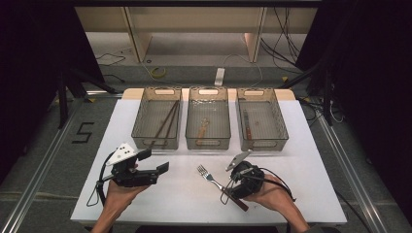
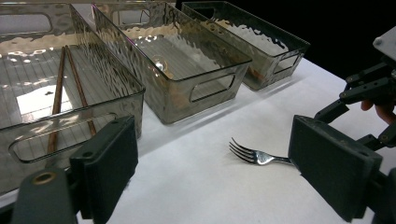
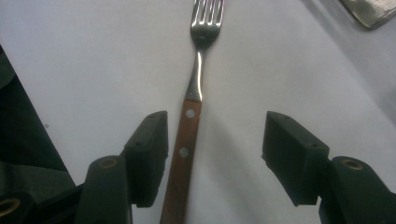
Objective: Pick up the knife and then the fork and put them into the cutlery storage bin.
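Hidden under the right gripper (image 1: 232,185) in the high view: mid-handle of the fork (image 1: 214,178); too small to identify: utensils inside the middle bin (image 1: 208,141) and right bin (image 1: 262,143).

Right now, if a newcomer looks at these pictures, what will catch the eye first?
Probably the fork with a wooden handle, lying on the white table between the open jaws of the right tool, not yet gripped. Behind it stand three clear bins in a row; the left one holds chopsticks.
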Motion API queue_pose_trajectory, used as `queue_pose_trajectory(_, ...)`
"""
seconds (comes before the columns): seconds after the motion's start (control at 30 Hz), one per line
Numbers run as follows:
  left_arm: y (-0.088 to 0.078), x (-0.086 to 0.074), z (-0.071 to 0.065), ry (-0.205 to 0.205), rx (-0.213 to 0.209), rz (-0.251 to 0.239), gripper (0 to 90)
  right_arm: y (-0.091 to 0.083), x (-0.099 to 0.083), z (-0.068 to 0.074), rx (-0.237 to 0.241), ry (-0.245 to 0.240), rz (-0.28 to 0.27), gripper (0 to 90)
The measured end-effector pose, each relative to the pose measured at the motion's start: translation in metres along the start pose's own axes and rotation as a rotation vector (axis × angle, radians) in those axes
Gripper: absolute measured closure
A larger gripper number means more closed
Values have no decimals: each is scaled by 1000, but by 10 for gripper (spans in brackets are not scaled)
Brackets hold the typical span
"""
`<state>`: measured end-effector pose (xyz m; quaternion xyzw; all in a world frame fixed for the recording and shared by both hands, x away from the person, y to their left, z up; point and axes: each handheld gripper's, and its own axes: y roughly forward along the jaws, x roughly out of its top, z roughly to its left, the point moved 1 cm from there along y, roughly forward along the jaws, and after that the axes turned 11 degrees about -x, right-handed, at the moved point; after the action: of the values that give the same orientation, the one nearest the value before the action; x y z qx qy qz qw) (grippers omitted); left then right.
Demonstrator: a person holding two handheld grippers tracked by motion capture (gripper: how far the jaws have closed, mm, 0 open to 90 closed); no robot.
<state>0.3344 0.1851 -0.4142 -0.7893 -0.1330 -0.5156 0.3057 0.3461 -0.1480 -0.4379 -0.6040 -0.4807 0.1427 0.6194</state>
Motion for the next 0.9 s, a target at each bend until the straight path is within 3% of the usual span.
queue_pose_trajectory(0.2, 1, 0, 0, 2, -2, 3, 153, 4, -1, 3, 11, 7, 12, 450)
queue_pose_trajectory(0.53, 0, 0, 0, 6, 0, 1, 153, 13, -2, 10, 18, -40, 56, 536)
queue_pose_trajectory(0.9, 1, 0, -1, 6, -1, 8, 153, 26, -1, 14, 33, -51, 92, 610)
